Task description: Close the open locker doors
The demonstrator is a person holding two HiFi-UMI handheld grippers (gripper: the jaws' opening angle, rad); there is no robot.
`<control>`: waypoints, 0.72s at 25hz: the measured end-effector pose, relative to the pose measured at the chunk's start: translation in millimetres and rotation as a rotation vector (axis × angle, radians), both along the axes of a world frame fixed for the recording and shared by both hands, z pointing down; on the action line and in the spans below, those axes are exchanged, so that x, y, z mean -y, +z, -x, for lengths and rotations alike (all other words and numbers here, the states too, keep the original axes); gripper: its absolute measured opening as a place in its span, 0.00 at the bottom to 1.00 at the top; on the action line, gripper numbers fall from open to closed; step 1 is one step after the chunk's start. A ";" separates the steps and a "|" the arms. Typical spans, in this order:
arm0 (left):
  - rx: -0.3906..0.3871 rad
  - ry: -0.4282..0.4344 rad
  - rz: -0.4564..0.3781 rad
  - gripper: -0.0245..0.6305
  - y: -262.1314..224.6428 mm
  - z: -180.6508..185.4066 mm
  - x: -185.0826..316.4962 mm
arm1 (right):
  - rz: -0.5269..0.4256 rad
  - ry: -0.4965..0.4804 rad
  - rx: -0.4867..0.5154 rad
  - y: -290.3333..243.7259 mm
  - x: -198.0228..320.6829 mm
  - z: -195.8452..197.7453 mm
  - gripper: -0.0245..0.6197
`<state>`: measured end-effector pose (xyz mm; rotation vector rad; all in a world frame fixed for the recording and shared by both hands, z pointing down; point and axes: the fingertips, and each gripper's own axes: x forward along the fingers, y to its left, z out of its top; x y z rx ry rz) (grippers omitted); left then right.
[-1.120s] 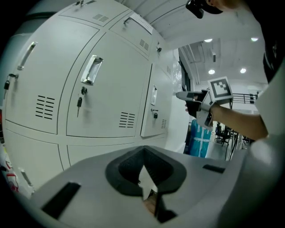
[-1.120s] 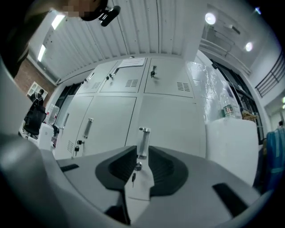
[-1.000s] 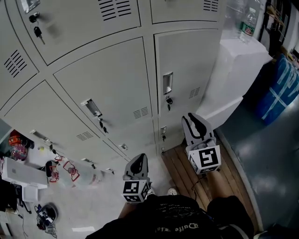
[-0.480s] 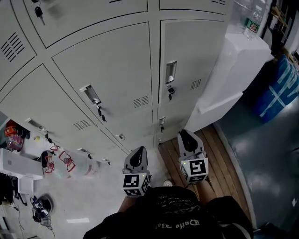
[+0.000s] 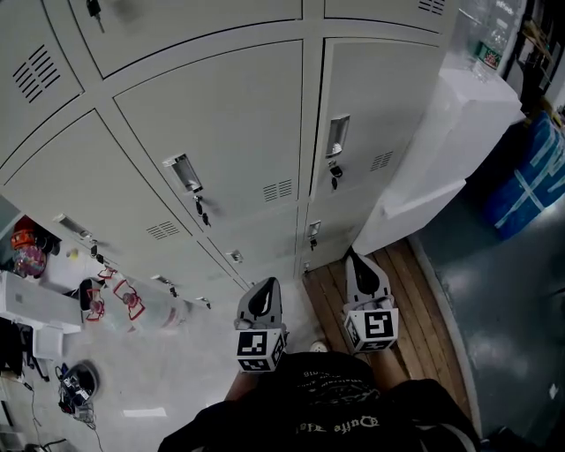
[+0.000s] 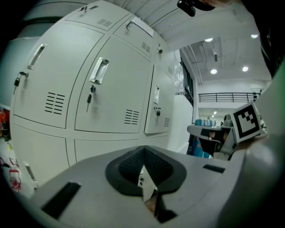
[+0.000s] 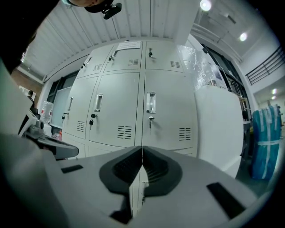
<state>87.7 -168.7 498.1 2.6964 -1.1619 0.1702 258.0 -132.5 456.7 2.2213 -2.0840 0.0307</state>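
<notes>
Smooth grey metal locker doors (image 5: 238,132), rectangular with slotted vents, are seen flush shut just ahead. The right gripper (image 5: 362,269) has just been closing, its ribbed black jaws now together on nothing. The left gripper (image 5: 263,298) is held closed, empty.

The head view is dim and cool grey, evenly lit, the locker doors (image 5: 221,132) pale with only soft shadows under the handles (image 5: 183,171); the floor (image 5: 503,300) at right falls dark with a faint sheen. Both gripper views are brighter but fisheye, with straight edges bowed and corners blacked out. In the left one, ceiling lamps (image 6: 213,71) burn out to white spots, and another lamp (image 7: 205,5) glares in the right gripper view; the near foreground is blurred
</notes>
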 end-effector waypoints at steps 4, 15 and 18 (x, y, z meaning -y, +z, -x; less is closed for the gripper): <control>-0.020 0.002 0.003 0.05 -0.9 -0.8 -0.2 | 0.005 -0.015 -0.026 3.9 -2.2 7.0 0.05; -0.018 0.012 -0.019 0.05 -1.8 -0.8 -4.8 | 0.035 -0.070 -0.044 12.5 0.4 26.6 0.04; -0.018 0.014 -0.028 0.05 -2.1 0.9 -4.7 | 0.043 -0.079 -0.018 17.8 0.2 29.8 0.04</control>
